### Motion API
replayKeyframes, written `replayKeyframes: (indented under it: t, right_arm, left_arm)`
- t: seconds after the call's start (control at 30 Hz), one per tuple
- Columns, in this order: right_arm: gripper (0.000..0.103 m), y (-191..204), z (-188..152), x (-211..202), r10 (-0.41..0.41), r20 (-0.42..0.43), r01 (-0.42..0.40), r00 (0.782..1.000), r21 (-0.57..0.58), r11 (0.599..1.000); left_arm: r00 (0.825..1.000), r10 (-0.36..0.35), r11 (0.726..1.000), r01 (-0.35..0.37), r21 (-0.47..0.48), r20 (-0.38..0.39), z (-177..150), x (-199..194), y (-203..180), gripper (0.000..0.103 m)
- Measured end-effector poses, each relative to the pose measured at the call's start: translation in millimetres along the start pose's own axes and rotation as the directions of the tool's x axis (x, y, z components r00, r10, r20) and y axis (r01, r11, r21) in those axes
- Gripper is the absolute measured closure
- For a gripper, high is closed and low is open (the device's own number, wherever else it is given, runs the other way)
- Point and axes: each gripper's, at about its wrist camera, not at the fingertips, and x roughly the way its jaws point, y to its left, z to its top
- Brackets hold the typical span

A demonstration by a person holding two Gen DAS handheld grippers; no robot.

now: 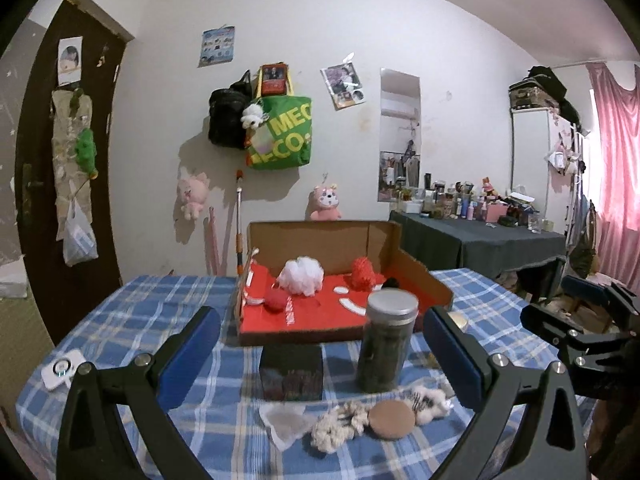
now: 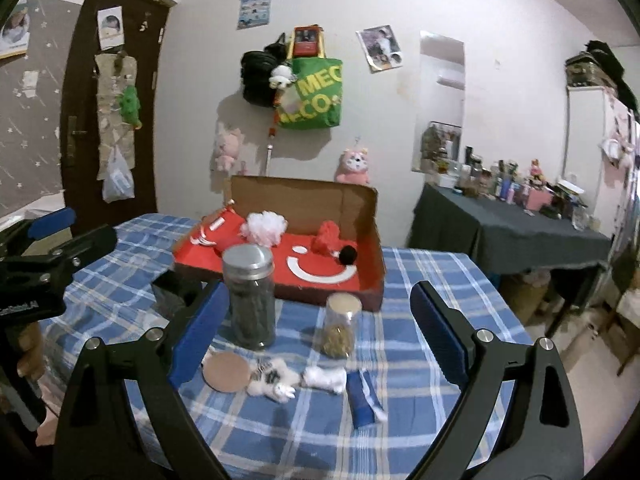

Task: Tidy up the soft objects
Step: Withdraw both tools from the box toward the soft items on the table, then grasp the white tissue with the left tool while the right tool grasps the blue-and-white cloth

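Setting: lived-in room of a home, bedroom-like. Dark wooden door (image 1: 68,160) with a hanging organiser and a plastic bag. Green tote bag (image 1: 282,132) and black bag on wall hooks; pink plush toys (image 1: 326,203) on the white wall; photos and a small poster taped up. Pink curtain (image 1: 616,152) at right. Side table (image 1: 480,236) under dark cloth, crowded with cosmetic bottles. Tabletop (image 1: 160,300) under blue plaid cloth.
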Motion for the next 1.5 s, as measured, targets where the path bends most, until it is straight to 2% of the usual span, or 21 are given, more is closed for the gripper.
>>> replayKeyframes:
  t: [0.17, 0.33, 0.53, 0.83, 1.07, 1.27, 1.37, 1.43, 1.5]
  right_arm:
    - [0.010, -0.9, -28.7, 7.4, -0.026, -0.023, 0.027, 0.999, 0.054, 0.998]
    - [0.010, 3.5, -54.7, 24.4, -0.049, -0.069, 0.053, 0.996, 0.059, 0.997]
    - [0.010, 6.8, -77.2, 44.9, -0.030, -0.137, 0.039, 0.990, 0.067, 0.997]
    - [0.010, 10.4, -94.7, 65.0, -0.008, -0.206, 0.024, 0.978, 0.075, 0.997]
    - [0.010, 3.3, -96.2, 68.3, -0.020, -0.218, 0.038, 0.976, 0.081, 0.996]
    - [0.010, -18.7, -96.9, 75.5, -0.036, -0.243, 0.063, 0.969, 0.104, 0.993]
    - [0.010, -32.1, -98.4, 81.1, -0.045, -0.260, 0.074, 0.965, 0.105, 0.992]
    - [0.011, -41.4, -100.4, 85.3, -0.055, -0.275, 0.087, 0.960, 0.105, 0.991]
    - [0.018, -51.7, -102.8, 88.4, -0.053, -0.283, 0.090, 0.958, 0.122, 0.988]
  left_arm:
    - [0.999, 0.016, 1.000, -0.017, -0.010, -0.042, -26.0, 8.2, 2.3, 0.000]
    - [0.991, 0.011, 0.999, -0.015, -0.031, -0.136, -52.0, 25.8, 7.3, 0.000]
    - [0.979, 0.023, 0.999, -0.031, -0.034, -0.203, -73.9, 40.0, 13.2, 0.000]
    - [0.963, 0.022, 0.998, -0.037, -0.053, -0.267, -84.8, 57.4, 21.3, 0.000]
    - [0.956, 0.049, 0.997, -0.066, -0.048, -0.290, -84.6, 66.8, 33.4, 0.000]
    - [0.932, 0.033, 0.997, -0.058, -0.059, -0.361, -83.7, 87.2, 53.8, 0.000]
    - [0.915, -0.014, 0.997, -0.018, -0.077, -0.403, -85.5, 99.6, 61.3, 0.001]
    - [0.903, -0.027, 0.996, -0.014, -0.092, -0.428, -87.6, 108.5, 66.3, 0.006]
    - [0.895, -0.024, 0.996, -0.016, -0.086, -0.445, -90.6, 115.5, 67.5, 0.012]
